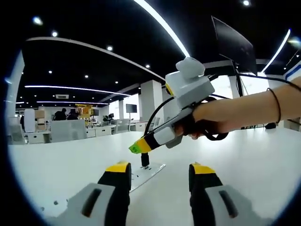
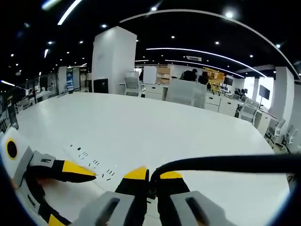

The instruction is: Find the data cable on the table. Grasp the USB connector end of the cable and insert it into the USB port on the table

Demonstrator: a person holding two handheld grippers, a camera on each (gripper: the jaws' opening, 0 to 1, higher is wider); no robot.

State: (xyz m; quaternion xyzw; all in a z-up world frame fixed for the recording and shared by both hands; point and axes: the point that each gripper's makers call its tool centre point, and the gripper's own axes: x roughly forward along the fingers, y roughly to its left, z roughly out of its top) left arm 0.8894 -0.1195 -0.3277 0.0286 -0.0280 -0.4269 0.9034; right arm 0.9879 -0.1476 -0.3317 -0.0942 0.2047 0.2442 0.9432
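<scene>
Since the table (image 1: pixel 56 160) is one broad glossy white slab, anything dark reads clearly on it. A flat pale plate (image 1: pixel 153 172), thin and hard-edged, lies on it just ahead of the left claw (image 1: pixel 160 170). I take it to carry the port, can't confirm.

Left claw: jaws wide apart, empty, black with yellow tips.

Right claw (image 2: pixel 153 178): jaws pinched tight on the black cable (image 2: pixel 221 163), which is round, rubbery-looking and runs off to one side in the right gripper view.

In the left gripper view a hand (image 1: pixel 211 117) angles that claw down, its tip right over a small black plug (image 1: pixel 145 159) standing upright on the plate.

Progress guess: cable found and grabbed, plug at the port. Seated or not, can't tell. Left to do: push home, let go.
</scene>
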